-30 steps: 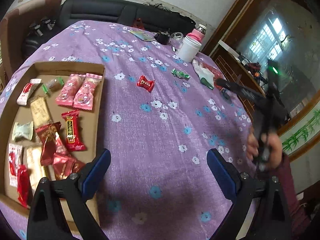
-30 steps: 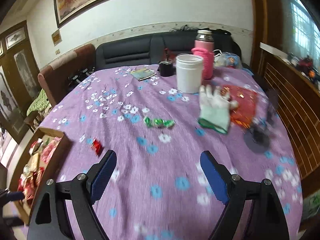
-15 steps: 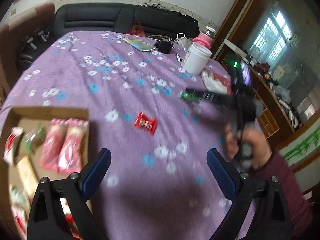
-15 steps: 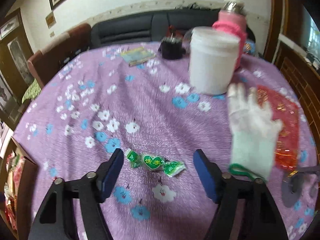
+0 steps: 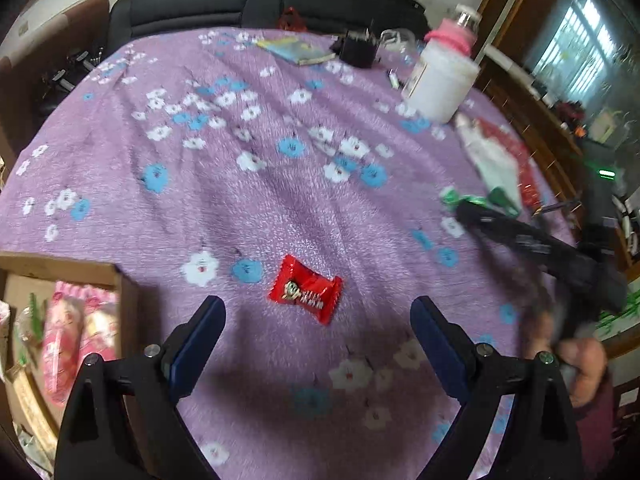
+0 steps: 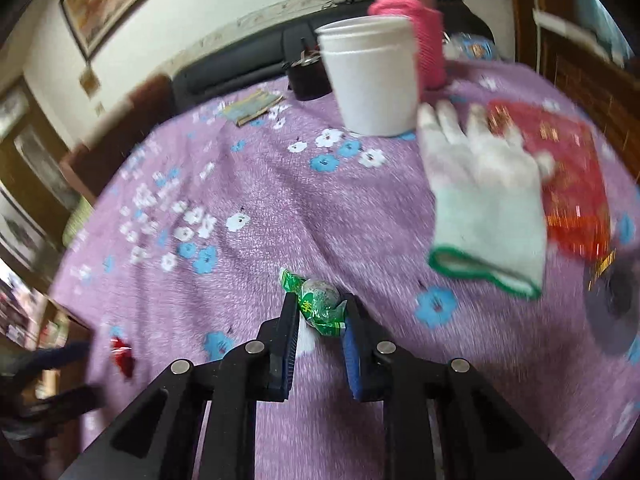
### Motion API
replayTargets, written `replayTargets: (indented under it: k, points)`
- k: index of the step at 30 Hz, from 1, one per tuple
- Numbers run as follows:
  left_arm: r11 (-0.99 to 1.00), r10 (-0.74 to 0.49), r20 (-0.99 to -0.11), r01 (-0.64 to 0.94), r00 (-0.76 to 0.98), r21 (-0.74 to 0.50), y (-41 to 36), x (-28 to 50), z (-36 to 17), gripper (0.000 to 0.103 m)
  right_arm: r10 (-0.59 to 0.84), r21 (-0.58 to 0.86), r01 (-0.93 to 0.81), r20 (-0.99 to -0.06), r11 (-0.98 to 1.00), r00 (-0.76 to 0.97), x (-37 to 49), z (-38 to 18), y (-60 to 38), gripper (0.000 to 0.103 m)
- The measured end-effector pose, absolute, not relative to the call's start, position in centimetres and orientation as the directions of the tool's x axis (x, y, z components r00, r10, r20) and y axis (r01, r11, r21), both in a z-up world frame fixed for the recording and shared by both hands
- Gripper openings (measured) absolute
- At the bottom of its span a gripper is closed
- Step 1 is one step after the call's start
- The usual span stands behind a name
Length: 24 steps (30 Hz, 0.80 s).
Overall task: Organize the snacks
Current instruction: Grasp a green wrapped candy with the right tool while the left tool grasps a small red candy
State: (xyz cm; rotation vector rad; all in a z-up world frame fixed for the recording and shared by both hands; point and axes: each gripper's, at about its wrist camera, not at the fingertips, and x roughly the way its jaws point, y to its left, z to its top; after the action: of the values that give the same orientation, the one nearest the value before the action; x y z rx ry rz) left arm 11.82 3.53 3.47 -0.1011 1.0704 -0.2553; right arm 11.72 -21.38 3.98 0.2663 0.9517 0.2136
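The round worktop (image 5: 248, 184) is covered with a purple flowered cloth, and it carries everything of the task. At its near left edge stands a cardboard tray (image 5: 64, 270) that already holds several wrapped snacks, among them pink packets (image 5: 68, 332). Far from the tray, near the opposite side, stand a white plastic jar (image 6: 370, 80) and a pink-sleeved bottle (image 6: 424, 36); a white work glove (image 6: 484, 196) lies partly over a red packet (image 6: 568, 176).

The right gripper (image 6: 320, 312) has its jaws pressed together on a green wrapped candy (image 6: 318, 302), which sits between the pads, seemingly at the cloth; blur hides whether it is lifted. The left gripper (image 5: 318, 316) has its jaws spread wide and holds nothing. A red wrapped candy (image 5: 306, 290) lies flat on the cloth between them, a little ahead of the pads and not touched by them.

The step in hand seems to be a pick by each gripper. To do it well, the left gripper should probably come lower until the pads stand at both sides of the red candy, then close across its short side, so the thin wrapper does not slide out. The right gripper should lift straight up, because the candy is pinched near the tips only, and then carry it to the cardboard tray without swinging.
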Motion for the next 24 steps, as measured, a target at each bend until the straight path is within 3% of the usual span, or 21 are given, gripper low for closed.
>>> replayTargets:
  k: [3,4,5,8,9,10,12,22,23,24]
  points:
    - [0.975,-0.216,-0.869,0.152,0.446,-0.164,2.4,13.2,2.0,0.091,0.407,0.457,-0.048,-0.734,0.888,0.544,11.7,3.5,-23.5,0.021]
    - [0.976,-0.204,-0.873,0.163,0.443,-0.145,1.8,13.6,1.6,0.083,0.427,0.485,-0.041,-0.722,0.873,0.544,11.7,3.5,-23.9,0.021]
    - [0.978,-0.181,-0.875,0.173,0.449,-0.114,1.3,13.8,1.4,0.082,0.445,0.510,-0.036,-0.712,0.860,0.544,11.7,3.4,-24.5,0.021]
    - [0.974,-0.124,-0.853,0.227,0.507,-0.006,0.0,13.7,1.4,0.046,0.456,0.524,-0.031,-0.710,0.851,0.537,11.7,3.0,-24.8,0.021]
    - [0.968,-0.151,-0.850,0.252,0.504,-0.022,-0.2,13.5,1.6,0.020,0.452,0.516,-0.036,-0.712,0.856,0.538,11.6,3.1,-24.6,0.021]
    - [0.966,-0.162,-0.856,0.254,0.491,-0.037,-0.2,13.1,1.8,0.007,0.446,0.506,-0.042,-0.715,0.862,0.538,11.6,3.2,-24.4,0.021]
    - [0.963,-0.198,-0.856,0.256,0.479,-0.079,0.2,12.7,2.2,0.001,0.449,0.499,-0.061,-0.713,0.865,0.538,11.9,3.3,-23.8,0.021]
    - [0.952,-0.280,-0.828,0.253,0.486,-0.174,2.5,8.9,5.3,0.000,0.490,0.530,-0.085,-0.695,0.844,0.526,11.6,3.6,-22.7,0.021]
    - [0.951,-0.277,-0.831,0.259,0.482,-0.167,2.4,8.6,5.3,0.001,0.483,0.523,-0.084,-0.699,0.848,0.527,11.5,3.6,-22.5,0.021]
    - [0.952,-0.269,-0.831,0.263,0.487,-0.154,2.2,8.4,5.2,0.011,0.481,0.522,-0.082,-0.701,0.849,0.526,11.5,3.6,-22.4,0.021]
